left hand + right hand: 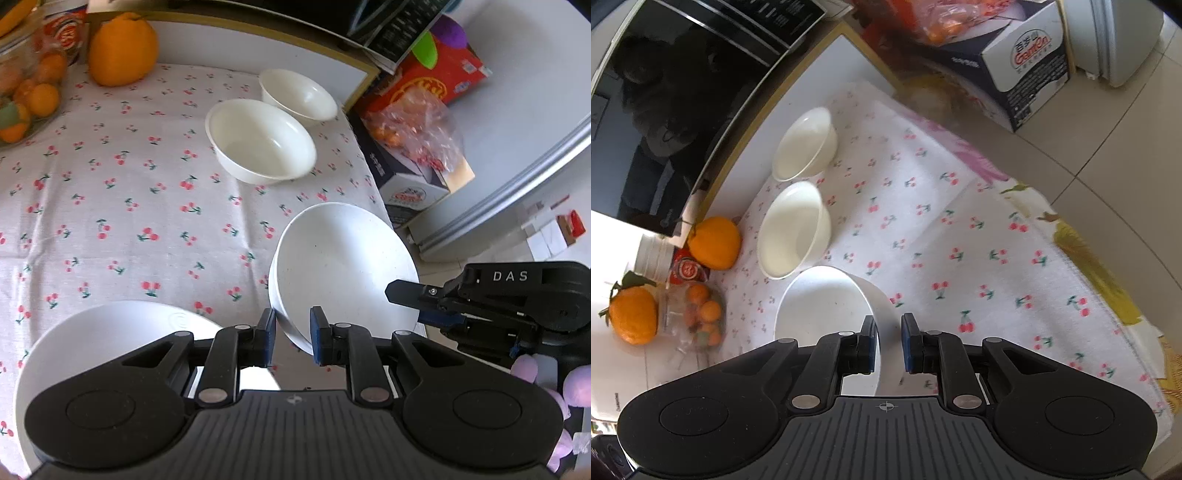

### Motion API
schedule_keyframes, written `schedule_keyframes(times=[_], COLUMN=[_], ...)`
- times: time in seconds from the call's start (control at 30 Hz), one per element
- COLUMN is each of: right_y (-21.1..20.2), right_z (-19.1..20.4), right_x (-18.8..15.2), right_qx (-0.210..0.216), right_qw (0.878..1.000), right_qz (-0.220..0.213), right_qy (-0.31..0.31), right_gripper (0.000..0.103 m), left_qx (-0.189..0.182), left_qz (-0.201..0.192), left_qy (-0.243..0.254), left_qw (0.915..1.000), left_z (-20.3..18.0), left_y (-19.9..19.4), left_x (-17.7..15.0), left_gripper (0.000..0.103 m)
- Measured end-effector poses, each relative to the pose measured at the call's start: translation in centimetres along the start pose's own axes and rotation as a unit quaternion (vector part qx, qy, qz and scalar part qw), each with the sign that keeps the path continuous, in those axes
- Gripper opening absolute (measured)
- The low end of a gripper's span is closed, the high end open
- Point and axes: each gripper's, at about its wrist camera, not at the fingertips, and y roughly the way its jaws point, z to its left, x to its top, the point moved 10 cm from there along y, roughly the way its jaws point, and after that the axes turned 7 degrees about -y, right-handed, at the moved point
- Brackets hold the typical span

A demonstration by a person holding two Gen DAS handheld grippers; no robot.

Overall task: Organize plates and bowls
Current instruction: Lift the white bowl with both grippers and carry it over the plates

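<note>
Gripping one white bowl (343, 266) from two sides: left gripper (291, 338) is clamped on its near rim, right gripper (888, 341) clamped on the opposite wall, bowl tilted above the cherry-print tablecloth (122, 206) near the table's corner. Risk, as I judge it: thin rim pinches could slip if the hands drift apart or twist unevenly, dropping it over the edge or onto the two cream bowls (262, 142) behind. Left view alone shows a white plate (110, 332) under the gripper; right view alone shows the floor tiles (1115, 155).
</note>
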Motion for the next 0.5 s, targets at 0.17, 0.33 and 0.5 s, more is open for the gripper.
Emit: schedule_keyframes(times=[0.17,0.33,0.5], right_y=[0.1,0.6,1.5], right_z=[-1.1,-2.1,-2.7], right_x=[0.0,-0.3,-0.8], right_qx=[-0.010,-0.009,-0.012], right_qw=[1.000,1.000,0.999], right_qz=[0.005,0.021,0.036], right_qy=[0.004,0.017,0.018], right_gripper=[0.016,0.016,0.016], left_qx=[0.008,0.020,0.035], left_qz=[0.009,0.013,0.018], left_qy=[0.015,0.028,0.039], left_qw=[0.9998,0.9993,0.9985], left_z=[-0.7,-0.9,-0.8], left_y=[0.8,1.5,2.1], left_x=[-0.7,-1.1,-1.5], left_gripper=[0.019,0.022,0.024])
